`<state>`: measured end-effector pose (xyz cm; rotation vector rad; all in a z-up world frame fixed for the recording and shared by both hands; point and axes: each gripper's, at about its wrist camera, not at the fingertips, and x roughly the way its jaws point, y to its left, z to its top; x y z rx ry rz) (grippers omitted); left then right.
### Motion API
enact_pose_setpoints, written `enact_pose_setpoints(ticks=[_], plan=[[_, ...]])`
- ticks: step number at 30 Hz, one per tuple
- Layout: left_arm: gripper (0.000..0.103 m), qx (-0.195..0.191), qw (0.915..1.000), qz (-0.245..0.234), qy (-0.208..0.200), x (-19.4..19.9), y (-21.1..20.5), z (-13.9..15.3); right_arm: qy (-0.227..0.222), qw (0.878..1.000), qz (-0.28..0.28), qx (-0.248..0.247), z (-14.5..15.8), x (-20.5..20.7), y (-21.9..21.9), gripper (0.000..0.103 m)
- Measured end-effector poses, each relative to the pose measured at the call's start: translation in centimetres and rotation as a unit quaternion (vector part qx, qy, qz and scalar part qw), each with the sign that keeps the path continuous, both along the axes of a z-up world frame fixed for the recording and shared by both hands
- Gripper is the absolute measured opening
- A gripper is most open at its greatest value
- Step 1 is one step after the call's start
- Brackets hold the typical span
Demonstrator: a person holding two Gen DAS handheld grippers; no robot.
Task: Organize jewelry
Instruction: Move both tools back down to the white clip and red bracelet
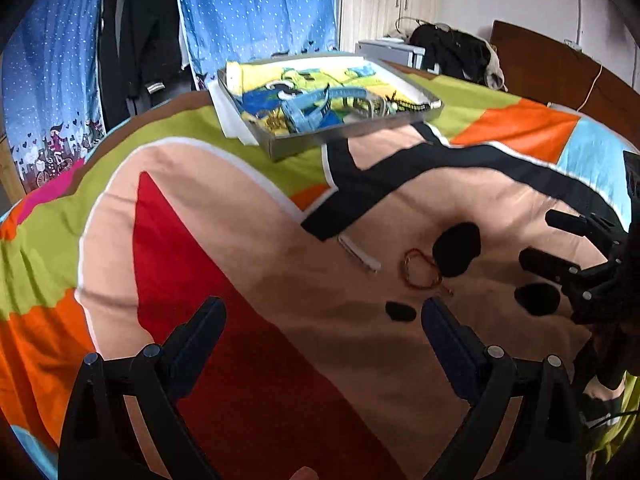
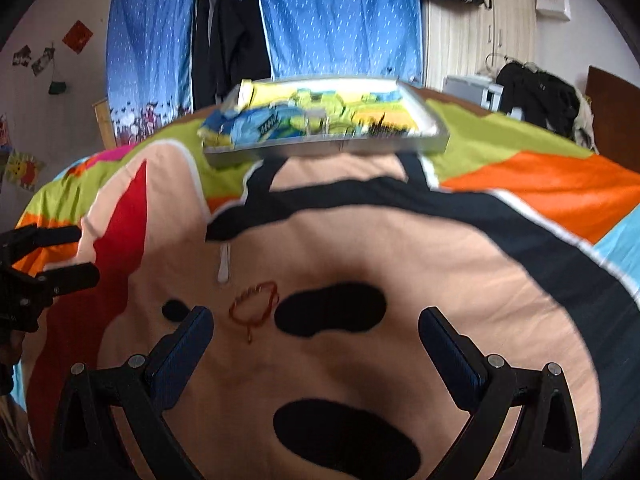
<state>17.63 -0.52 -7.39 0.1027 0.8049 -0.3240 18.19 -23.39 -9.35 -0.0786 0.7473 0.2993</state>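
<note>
Both jaws apart, empty; red bracelet point(image 2: 253, 306) on bedspread point(image 2: 400, 360); no legible writing.

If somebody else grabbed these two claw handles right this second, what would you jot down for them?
Left claw: open, empty, held above the bedspread.
Right claw: open, empty, also above the bedspread.
Red bracelet: loose on the bedspread, just ahead of the right claw and nearer its left finger.
White hair clip: lying a little beyond the bracelet, apart from it.
Tray: at the far side of the bed, already holding a light blue strap and other small pieces, too blurred to name.
Done: some items are in the tray.
Left: the bracelet and the clip are likely next to go in.
</note>
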Motion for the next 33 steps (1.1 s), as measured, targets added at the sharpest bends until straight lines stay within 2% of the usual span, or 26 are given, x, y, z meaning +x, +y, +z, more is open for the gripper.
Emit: enact_pose_setpoints(ticks=[9,19,28,33], plan=[[0.096,0.014,0.9988,0.009,0.045,1.8,-0.2,-2.7,0.057,0.998,0.004,-0.026,-3.4,1.6,0.6,0.103],[0.096,0.019,0.9972,0.025,0.067,2.9,0.4,-4.5,0.079,0.996,-0.004,-0.028,-5.1,3.1,0.4,0.103],[0.096,-0.019,0.9940,0.038,0.101,5.3,0.4,-5.3,0.082,0.996,0.007,-0.013,-5.3,4.5,0.2,0.103],[0.096,-0.061,0.9872,0.030,0.144,7.6,0.1,-5.8,0.074,0.997,0.025,-0.007,-5.0,5.5,0.7,0.103]])
